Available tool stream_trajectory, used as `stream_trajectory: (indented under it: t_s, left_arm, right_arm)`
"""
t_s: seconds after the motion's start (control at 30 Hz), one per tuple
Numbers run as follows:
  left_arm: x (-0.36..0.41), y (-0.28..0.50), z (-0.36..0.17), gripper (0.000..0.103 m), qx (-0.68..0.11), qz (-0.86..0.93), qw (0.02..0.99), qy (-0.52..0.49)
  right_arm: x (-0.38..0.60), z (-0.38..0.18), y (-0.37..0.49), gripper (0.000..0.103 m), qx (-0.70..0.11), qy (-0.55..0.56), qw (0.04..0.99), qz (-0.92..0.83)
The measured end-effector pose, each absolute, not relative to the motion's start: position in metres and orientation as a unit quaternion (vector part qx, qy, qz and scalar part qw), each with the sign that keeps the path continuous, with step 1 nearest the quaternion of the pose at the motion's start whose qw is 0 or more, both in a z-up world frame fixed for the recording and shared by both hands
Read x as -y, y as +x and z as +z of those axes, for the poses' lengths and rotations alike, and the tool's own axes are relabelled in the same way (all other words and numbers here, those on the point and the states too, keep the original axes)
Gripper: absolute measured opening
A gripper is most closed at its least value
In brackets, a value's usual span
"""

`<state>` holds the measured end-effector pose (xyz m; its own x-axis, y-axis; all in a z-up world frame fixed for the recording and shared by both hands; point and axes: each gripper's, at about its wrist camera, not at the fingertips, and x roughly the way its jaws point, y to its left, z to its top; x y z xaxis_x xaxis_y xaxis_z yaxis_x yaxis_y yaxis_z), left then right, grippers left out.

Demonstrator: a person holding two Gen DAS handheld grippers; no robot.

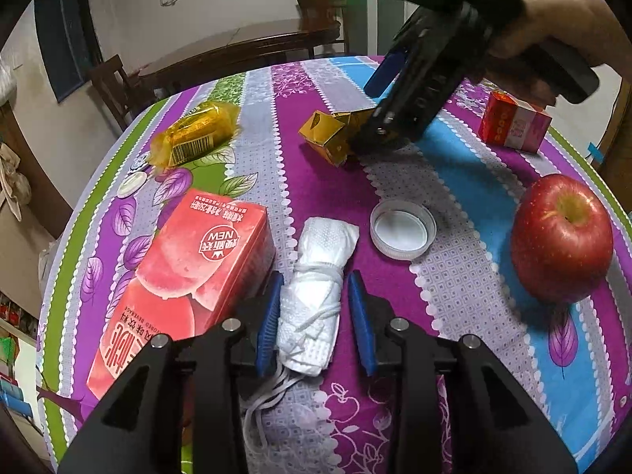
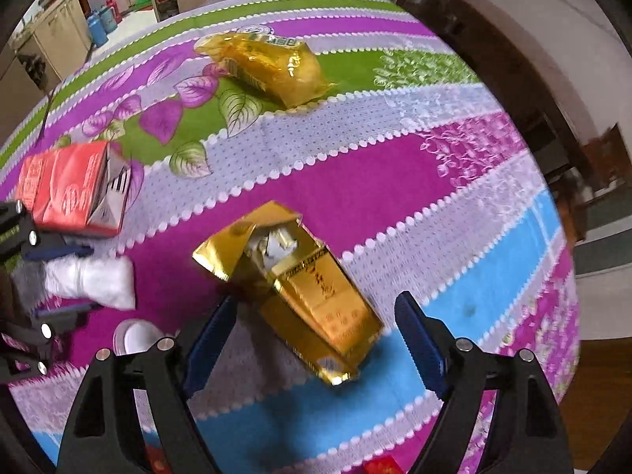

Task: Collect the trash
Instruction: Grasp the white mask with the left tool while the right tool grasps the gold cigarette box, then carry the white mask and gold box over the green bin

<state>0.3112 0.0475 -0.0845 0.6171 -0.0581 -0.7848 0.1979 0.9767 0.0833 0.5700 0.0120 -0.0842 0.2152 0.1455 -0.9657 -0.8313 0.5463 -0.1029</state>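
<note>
A: Left hand-held gripper (image 1: 316, 322)?
B: Spread apart, straddling the rolled white string-tied tissue wad (image 1: 316, 292) on the striped floral tabletop (image 1: 328, 181).
A: Right hand-held gripper (image 2: 316, 339)?
B: Released, flanking the crumpled open gold cardboard box (image 2: 300, 296), not pinching it.

The pink drink carton (image 1: 185, 276) reads, seemingly, "NEW".
</note>
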Motion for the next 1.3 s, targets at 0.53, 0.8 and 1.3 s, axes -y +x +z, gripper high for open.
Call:
stream_trajectory:
  t_s: [0.53,0.8,1.3]
  left_arm:
    - [-0.048,0.314,-0.084,0.031,-0.429,-0.067,0.898,0.07]
    - [-0.051,0.314,-0.082,0.027,-0.426,-0.058,0.901,0.056]
    - [-0.055,0.292,-0.05,0.026,-0.359,-0.038,0.932,0.002]
  right_arm:
    - [-0.009,-0.092,0.55,0.058,-0.506,-0.304,0.73,0.344]
    - [0.013,-0.086,0.525,0.053,-0.481,-0.261,0.784,0.293]
    - [0.093,-0.018,0.432,0.051,-0.353,-0.094,0.91,0.197]
